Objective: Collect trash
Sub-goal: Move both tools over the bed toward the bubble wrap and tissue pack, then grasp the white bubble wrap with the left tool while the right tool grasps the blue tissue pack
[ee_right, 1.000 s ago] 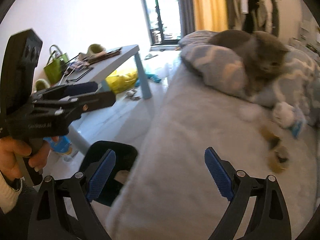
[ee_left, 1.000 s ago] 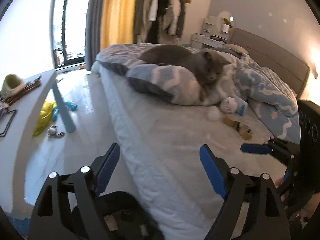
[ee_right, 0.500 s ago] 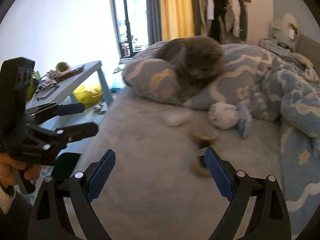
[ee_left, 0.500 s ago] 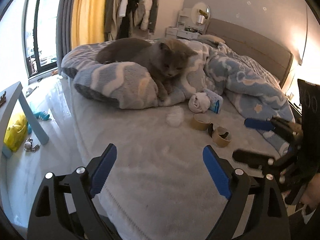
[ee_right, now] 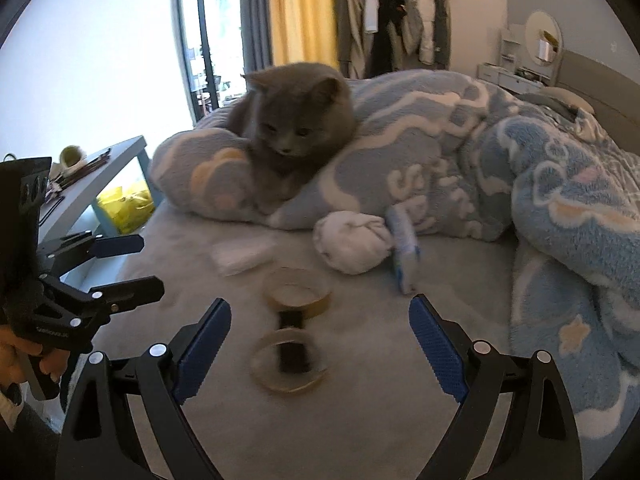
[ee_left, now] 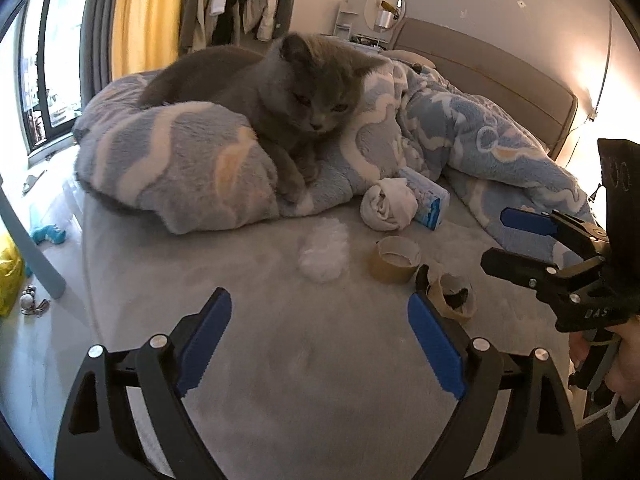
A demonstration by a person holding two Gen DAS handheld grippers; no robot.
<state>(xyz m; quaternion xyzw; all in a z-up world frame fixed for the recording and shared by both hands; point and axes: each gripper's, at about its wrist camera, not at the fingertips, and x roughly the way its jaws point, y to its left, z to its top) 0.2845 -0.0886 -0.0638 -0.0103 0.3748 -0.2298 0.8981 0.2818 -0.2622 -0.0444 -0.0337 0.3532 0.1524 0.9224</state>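
Both grippers hang over a bed (ee_left: 280, 360) covered with a smooth grey plush sheet. The left gripper (ee_left: 320, 340) has its 2 blue ribbed pads spread wide and holds nothing. The right gripper (ee_right: 320, 340) is spread wide too, and also empty.

The trash lies on the sheet in front of them. A fluffy white wad (ee_left: 324, 250), soft and shapeless like cotton or tissue, is near the middle. Just right of it stands a brown cardboard tape ring (ee_left: 394, 259), round and hollow. A second ring (ee_left: 450, 296) lies nearer to the right pad of the left gripper, with a dark strip hanging from it. In the right wrist view this second ring (ee_right: 288, 360) is between the 2 pads, a little blurred, and the first ring (ee_right: 298, 292) is just behind it.

Behind the rings there is a rolled white sock (ee_left: 388, 204), and touching it a small blue and white packet (ee_left: 428, 200) with a box shape.

A grey cat (ee_left: 280, 96) with short thick fur lies on a fleecy blanket (ee_left: 460, 132), blue with white and orange wavy patterns. To the left of the bed a pale blue surface (ee_right: 92, 184) stands on the floor, with a yellow bag (ee_right: 124, 206) under it.
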